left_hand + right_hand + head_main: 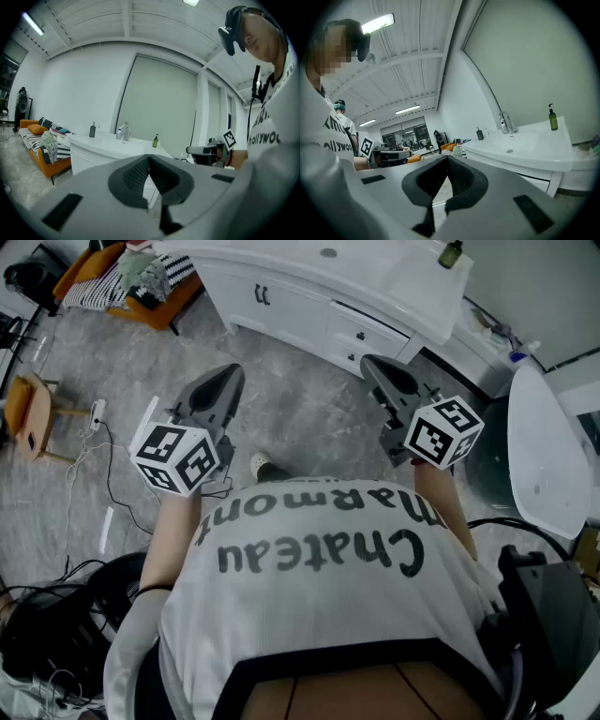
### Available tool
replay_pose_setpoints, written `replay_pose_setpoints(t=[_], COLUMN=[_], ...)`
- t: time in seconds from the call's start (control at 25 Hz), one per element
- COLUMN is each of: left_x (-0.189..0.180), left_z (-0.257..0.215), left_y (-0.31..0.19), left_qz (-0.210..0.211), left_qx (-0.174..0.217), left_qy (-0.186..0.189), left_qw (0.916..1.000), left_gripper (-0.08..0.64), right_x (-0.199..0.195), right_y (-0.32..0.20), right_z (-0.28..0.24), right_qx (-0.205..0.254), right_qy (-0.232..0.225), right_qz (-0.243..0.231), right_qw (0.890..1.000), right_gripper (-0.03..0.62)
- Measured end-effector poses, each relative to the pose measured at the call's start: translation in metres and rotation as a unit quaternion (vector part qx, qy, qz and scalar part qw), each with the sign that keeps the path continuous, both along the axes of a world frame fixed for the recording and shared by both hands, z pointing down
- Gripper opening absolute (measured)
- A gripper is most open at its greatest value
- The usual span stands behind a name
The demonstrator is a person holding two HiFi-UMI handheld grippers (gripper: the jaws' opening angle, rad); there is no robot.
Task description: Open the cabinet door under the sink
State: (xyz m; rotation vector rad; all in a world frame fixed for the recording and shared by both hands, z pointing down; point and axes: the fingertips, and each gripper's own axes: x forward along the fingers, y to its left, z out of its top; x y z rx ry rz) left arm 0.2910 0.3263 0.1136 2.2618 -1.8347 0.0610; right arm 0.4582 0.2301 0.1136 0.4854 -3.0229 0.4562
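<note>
Grey floor (309,409), sink cabinet (291,310), "Chateau Marmont" shirt (319,615)

Sink cabinet (300,306) runs across ahead of person (309,559); bottle (451,253) on its top at rt end, faucet (505,123) also on top. Sofa (122,282) left of cabinet, stool (33,413) far left w/ cables (94,456) on floor (300,418) beside. Left gripper (230,376) & right gripper (375,367) side by side btwn person & cabinet, apart from it.
</note>
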Motion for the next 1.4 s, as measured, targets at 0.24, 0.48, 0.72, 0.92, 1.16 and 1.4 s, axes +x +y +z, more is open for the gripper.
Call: replay_pose_setpoints(t=[0.24, 0.48, 0.72, 0.92, 1.16, 1.4], left_x=[0.006, 0.001, -0.045, -0.088, -0.162, -0.216], left_z=[-0.002, 0.002, 0.015, 0.016, 0.01, 0.018], left_y=[0.012, 0.018, 0.005, -0.003, -0.024, -0.055], left_qz=[-0.004, -0.009, -0.008, -0.018, -0.03, -0.019], left_qx=[0.003, 0.001, -0.014, -0.014, -0.005, -0.024], left_qy=[0.0, 0.006, 0.023, 0.021, 0.052, 0.048], left_qw=[1.0, 0.9999, 0.9996, 0.9995, 0.9982, 0.9984], left_gripper=[0.009, 0.009, 0.009, 0.009, 0.009, 0.009], right_x=[0.006, 0.002, -0.042, -0.085, -0.153, -0.213], right_y=[0.012, 0.016, -0.001, -0.018, -0.056, -0.085], right_z=[0.001, 0.003, 0.007, 0.008, 0.01, 0.014], right_qx=[0.0, -0.004, -0.025, -0.028, -0.025, -0.025], right_qy=[0.001, 0.004, 0.0, 0.005, 0.03, 0.042], right_qz=[-0.006, -0.007, -0.005, -0.013, -0.002, 0.006], right_qw=[1.0, 1.0, 1.0, 0.999, 0.999, 0.999], right_gripper=[0.011, 0.011, 0.012, 0.011, 0.012, 0.012])
